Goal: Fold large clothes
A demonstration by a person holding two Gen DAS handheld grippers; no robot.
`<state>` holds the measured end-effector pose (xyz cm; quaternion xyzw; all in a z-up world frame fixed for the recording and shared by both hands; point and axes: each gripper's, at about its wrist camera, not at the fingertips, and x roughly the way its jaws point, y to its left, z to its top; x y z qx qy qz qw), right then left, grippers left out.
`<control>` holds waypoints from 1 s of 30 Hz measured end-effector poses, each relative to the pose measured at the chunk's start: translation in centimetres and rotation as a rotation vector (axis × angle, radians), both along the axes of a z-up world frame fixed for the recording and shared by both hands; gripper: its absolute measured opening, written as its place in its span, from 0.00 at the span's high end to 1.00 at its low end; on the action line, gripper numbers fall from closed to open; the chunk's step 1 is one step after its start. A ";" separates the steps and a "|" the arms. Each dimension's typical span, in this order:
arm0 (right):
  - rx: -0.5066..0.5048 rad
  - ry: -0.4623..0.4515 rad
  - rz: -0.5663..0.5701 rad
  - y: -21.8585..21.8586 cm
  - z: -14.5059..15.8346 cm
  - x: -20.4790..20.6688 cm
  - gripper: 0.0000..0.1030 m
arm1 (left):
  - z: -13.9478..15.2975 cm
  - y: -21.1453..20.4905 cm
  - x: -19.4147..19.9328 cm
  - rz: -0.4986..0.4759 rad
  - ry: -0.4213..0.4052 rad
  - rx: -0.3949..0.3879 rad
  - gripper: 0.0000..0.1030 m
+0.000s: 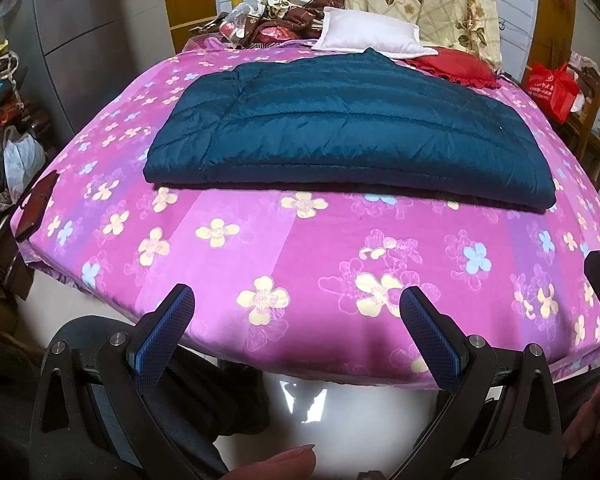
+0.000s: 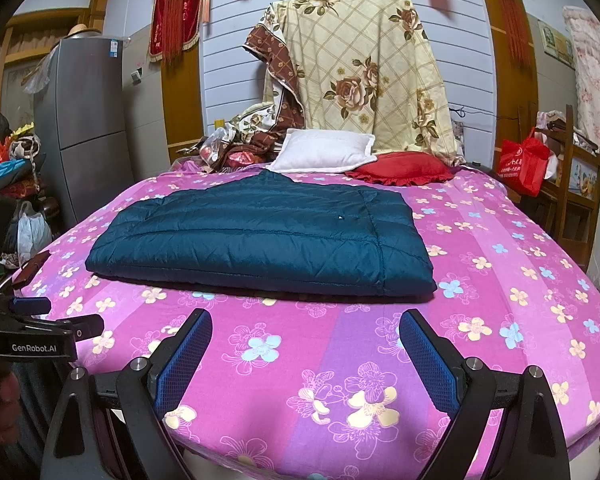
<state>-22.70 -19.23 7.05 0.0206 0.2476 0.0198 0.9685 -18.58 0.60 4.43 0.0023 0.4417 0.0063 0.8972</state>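
**Folded jacket on bed, both grippers empty**

Left gripper (image 1: 296, 308) hangs over the bed's (image 1: 332, 248) near edge, fingers spread, holding nothing. The teal quilted jacket (image 2: 260, 236) lies folded flat mid-bed, nearer the head end, just short of the white pillow (image 2: 324, 150) and red cushion (image 2: 400, 166). Right gripper (image 2: 306, 332) likewise spread and empty above the near edge.

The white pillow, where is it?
The white pillow lies at the bed's far end, between the blue quilted jacket and the floral blanket, touching the red cushion.

A home bedroom: bed (image 2: 500, 320), pillow (image 2: 320, 150), fridge (image 2: 84, 128).
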 end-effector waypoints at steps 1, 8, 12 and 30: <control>0.000 0.000 0.000 0.0 0.0 0.0 0.09 | -0.1 0.0 0.0 0.000 0.001 0.000 0.00; -0.001 0.000 0.000 0.0 0.0 0.0 0.09 | -0.3 0.0 0.0 0.001 0.005 -0.002 0.00; 0.000 -0.001 -0.001 0.0 0.0 0.0 0.09 | -0.5 0.1 -0.1 0.002 0.007 -0.004 0.00; -0.001 -0.001 0.000 0.0 0.0 0.0 0.09 | -0.9 0.4 -0.2 0.000 0.008 -0.016 0.00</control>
